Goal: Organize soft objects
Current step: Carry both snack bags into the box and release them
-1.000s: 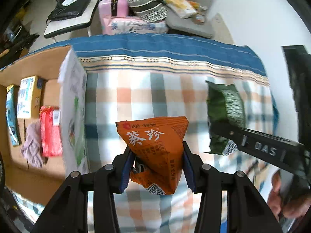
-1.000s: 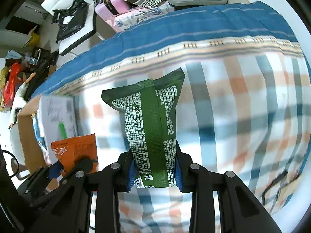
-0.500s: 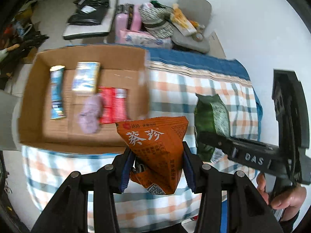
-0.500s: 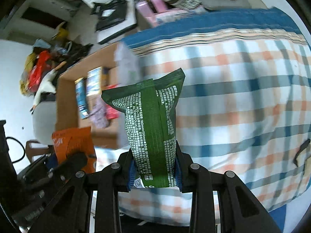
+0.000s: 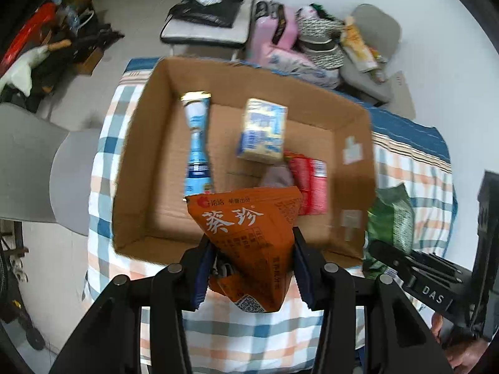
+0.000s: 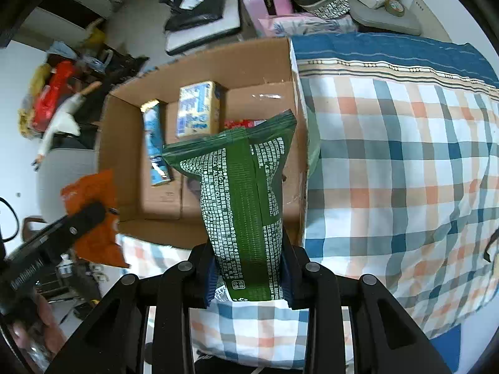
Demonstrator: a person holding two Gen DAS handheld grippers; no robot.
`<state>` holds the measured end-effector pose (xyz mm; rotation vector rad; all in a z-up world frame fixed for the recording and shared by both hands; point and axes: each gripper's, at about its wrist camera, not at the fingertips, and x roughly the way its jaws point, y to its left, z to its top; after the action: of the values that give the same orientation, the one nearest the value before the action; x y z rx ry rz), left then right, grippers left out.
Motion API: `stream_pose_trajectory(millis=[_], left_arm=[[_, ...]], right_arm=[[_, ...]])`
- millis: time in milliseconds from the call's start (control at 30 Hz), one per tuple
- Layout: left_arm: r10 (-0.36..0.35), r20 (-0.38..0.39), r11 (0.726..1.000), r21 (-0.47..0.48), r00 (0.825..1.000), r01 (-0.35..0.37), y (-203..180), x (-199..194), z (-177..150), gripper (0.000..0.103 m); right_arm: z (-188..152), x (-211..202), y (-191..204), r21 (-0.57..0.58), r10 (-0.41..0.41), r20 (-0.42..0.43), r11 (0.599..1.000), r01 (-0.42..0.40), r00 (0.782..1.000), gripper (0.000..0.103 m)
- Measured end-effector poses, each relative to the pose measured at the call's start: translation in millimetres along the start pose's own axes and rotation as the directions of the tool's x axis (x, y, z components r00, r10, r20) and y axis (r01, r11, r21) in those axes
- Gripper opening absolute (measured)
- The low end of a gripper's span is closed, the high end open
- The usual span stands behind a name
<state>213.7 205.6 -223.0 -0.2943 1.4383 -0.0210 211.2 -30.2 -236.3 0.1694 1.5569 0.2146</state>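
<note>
The left gripper [image 5: 249,269] is held above the cardboard box [image 5: 149,143], its fingers pinched on the orange packet [image 5: 249,249]. Alongside, the right gripper [image 6: 248,275] is clamped on the green packet [image 6: 243,205], the box lying beyond its fingertips.

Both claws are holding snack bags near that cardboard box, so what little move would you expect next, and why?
Probably the left gripper eases forward and lowers its orange foil snack packet into the open brown cardboard box. The packet is clamped at the box's near edge, with bare floor just ahead. The right gripper grips the green printed packet alongside.
</note>
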Motion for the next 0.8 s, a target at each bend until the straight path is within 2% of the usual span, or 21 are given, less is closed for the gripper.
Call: stream_pose_trajectory(millis=[167, 300, 433, 600, 700, 800], left_arm=[[-0.012, -0.063, 0.999, -0.051, 0.998, 0.009, 31, 29, 18, 0.043], [-0.007, -0.124, 0.998, -0.064, 0.992, -0.001, 38, 55, 31, 0.043], [0.000, -0.184, 0.997, -0.072, 0.983, -0.014, 45, 82, 39, 0.043], [-0.025, -0.247, 0.993, -0.115, 0.969, -0.004, 53, 110, 41, 0.043], [-0.023, -0.269, 0.994, -0.113, 0.963, -0.008, 54, 122, 41, 0.043], [-0.034, -0.289, 0.994, -0.112, 0.957, 0.001, 53, 130, 39, 0.044]], right_arm=[[20, 24, 10, 0.022, -0.039, -0.005, 0.999, 0.039, 0.999, 0.034], [43, 41, 19, 0.015, -0.063, -0.023, 0.998, 0.063, 0.998, 0.034], [76, 60, 30, -0.036, -0.109, -0.051, 0.994, 0.107, 0.993, 0.034], [114, 82, 41, -0.115, -0.171, -0.084, 0.980, 0.161, 0.982, 0.034], [134, 95, 51, -0.237, -0.234, -0.101, 0.950, 0.205, 0.967, 0.034], [151, 110, 63, -0.381, -0.329, -0.101, 0.885, 0.269, 0.939, 0.034]])
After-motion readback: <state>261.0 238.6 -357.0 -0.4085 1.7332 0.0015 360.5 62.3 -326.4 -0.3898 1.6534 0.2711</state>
